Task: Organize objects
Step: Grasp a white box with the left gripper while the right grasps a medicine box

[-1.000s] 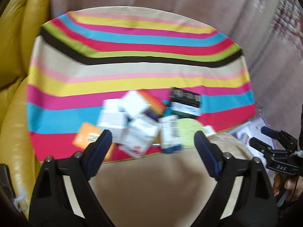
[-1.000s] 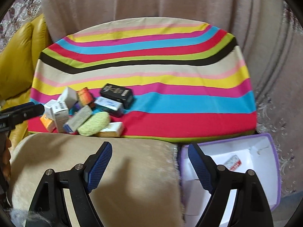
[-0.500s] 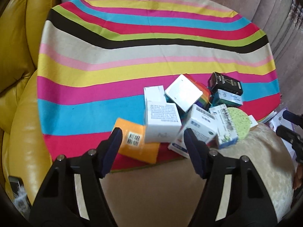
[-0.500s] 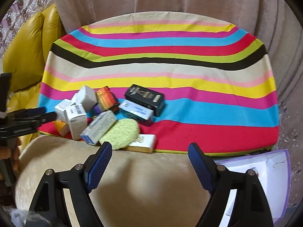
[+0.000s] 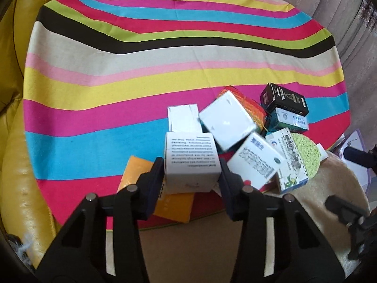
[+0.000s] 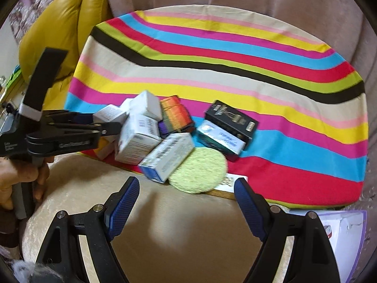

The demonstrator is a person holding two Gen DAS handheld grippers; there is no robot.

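- The left gripper (image 5: 191,172) has its jaws on either side of a white box with printed text (image 5: 191,159); they have just been closing, and both pads now sit against the box's sides, grasping it
- That white box rests on an orange flat packet (image 5: 175,204) at the near edge of the striped cloth (image 5: 165,75), on the left side of the pile of boxes
- Just behind the gripped box lies a small white carton (image 5: 182,118), and to the right of it a larger blank white box (image 5: 226,120) is tilted on top of a rainbow-coloured box (image 6: 175,115)
- Right of the gripped box lie a white box with blue print (image 5: 255,162) and a blue-and-white box (image 6: 168,156), then a round pale-green sponge (image 6: 200,171) touching the latter
- A black box (image 6: 232,119) sits on a teal box (image 6: 220,140) at the far right of the pile
- The right gripper (image 6: 186,199) hangs over the beige cushion (image 6: 188,233) near the sponge, jaws released and wide apart with nothing between them
- A hand (image 6: 14,181) holds the left gripper's handle
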